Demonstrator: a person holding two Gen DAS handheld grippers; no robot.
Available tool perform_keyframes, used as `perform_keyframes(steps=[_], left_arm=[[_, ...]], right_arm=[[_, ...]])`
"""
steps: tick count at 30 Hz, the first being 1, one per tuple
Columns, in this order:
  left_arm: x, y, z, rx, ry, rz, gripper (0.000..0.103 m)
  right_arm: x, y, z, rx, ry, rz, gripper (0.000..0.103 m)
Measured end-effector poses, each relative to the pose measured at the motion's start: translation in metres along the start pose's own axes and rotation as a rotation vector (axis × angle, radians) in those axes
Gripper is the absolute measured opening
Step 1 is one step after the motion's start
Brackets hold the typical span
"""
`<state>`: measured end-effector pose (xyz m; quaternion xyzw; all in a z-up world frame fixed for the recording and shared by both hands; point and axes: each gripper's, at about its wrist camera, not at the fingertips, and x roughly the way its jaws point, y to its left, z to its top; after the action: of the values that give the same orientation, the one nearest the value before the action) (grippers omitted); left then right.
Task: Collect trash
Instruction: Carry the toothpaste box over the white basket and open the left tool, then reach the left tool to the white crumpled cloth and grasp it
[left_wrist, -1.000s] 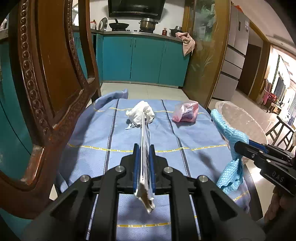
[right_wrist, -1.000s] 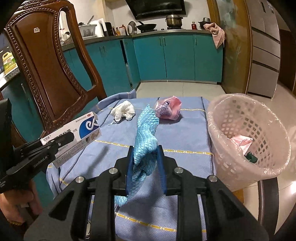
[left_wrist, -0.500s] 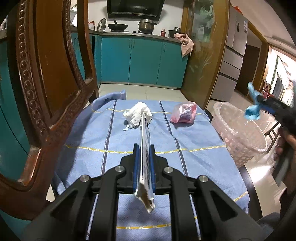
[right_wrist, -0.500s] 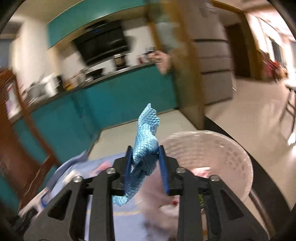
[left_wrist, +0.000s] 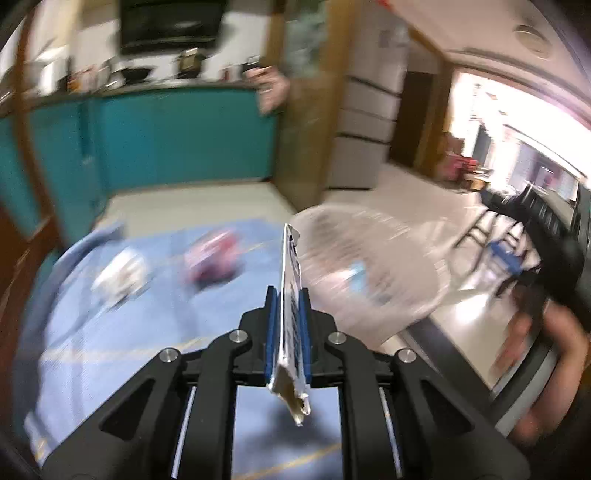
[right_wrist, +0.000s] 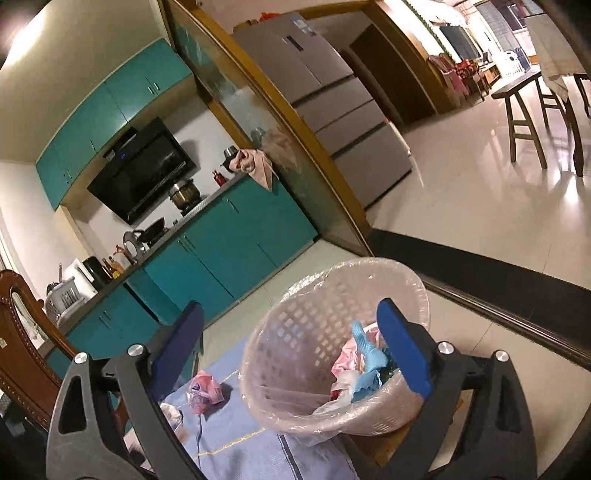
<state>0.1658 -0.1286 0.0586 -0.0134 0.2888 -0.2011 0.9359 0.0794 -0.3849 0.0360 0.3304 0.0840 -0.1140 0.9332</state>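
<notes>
Left gripper (left_wrist: 288, 314): clenched on a flattened white carton (left_wrist: 290, 295), which is held on edge between the blue pads; its crumpled end hangs out toward the camera
Right gripper (right_wrist: 291, 343): released, jaws just spread wide with nothing pressed between them; the blue pads are seen on either side of the basket
Basket (right_wrist: 295, 332): pale latticed plastic, lined with a clear bag, tilted in the rolled right view; it is set at the edge of the blue tablecloth (right_wrist: 236, 450)
Blue cloth (right_wrist: 369, 354): lying inside the basket, on top of pink and white wrappers, clear of both pads
Pink wrapper (right_wrist: 203, 391): left on the tablecloth, just beside the basket
White crumpled tissue (left_wrist: 122, 273): on the tablecloth, near the pink wrapper, heavily blurred in the left view
Left view: smeared by motion; the basket is seen just behind the carton's far tip
Person: a hand (left_wrist: 535, 354) is seen at the right edge, blurred
Surroundings: teal cabinets (right_wrist: 221, 251), a carved wooden chair (right_wrist: 22, 354)
</notes>
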Motion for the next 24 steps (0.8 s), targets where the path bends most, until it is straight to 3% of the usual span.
perform_keyframes(steps=[5, 8, 9, 10, 13, 16, 19, 21, 24], left_arm=[[0.056, -0.060, 0.056, 0.015, -0.018, -0.125, 0.018], [0.092, -0.066, 0.063, 0.001, 0.016, -0.069, 0.040], [0.097, -0.060, 0.059, -0.009, 0.036, -0.032, 0.062], [0.096, -0.052, 0.053, -0.024, 0.039, -0.010, 0.073], [0.075, -0.019, 0.030, -0.060, 0.011, 0.005, 0.082], [0.049, 0.023, 0.003, -0.070, -0.004, 0.083, 0.085], [0.032, 0.074, -0.016, -0.103, 0.000, 0.208, 0.085], [0.034, 0.116, -0.025, -0.152, 0.029, 0.287, 0.085], [0.054, 0.165, -0.029, -0.232, 0.080, 0.327, 0.085]], right_arm=[[-0.008, -0.004, 0.001, 0.021, -0.034, -0.008, 0.092], [-0.008, -0.005, 0.004, 0.014, -0.044, -0.007, 0.092], [-0.006, -0.005, 0.003, 0.009, -0.036, -0.006, 0.092], [-0.006, -0.005, 0.003, 0.005, -0.027, -0.003, 0.092], [-0.001, 0.003, -0.001, -0.030, 0.013, 0.019, 0.092], [0.008, 0.019, -0.009, -0.093, 0.070, 0.055, 0.092], [0.015, 0.038, -0.020, -0.150, 0.130, 0.096, 0.092], [0.018, 0.050, -0.029, -0.190, 0.158, 0.118, 0.092], [0.023, 0.065, -0.040, -0.248, 0.194, 0.137, 0.092]])
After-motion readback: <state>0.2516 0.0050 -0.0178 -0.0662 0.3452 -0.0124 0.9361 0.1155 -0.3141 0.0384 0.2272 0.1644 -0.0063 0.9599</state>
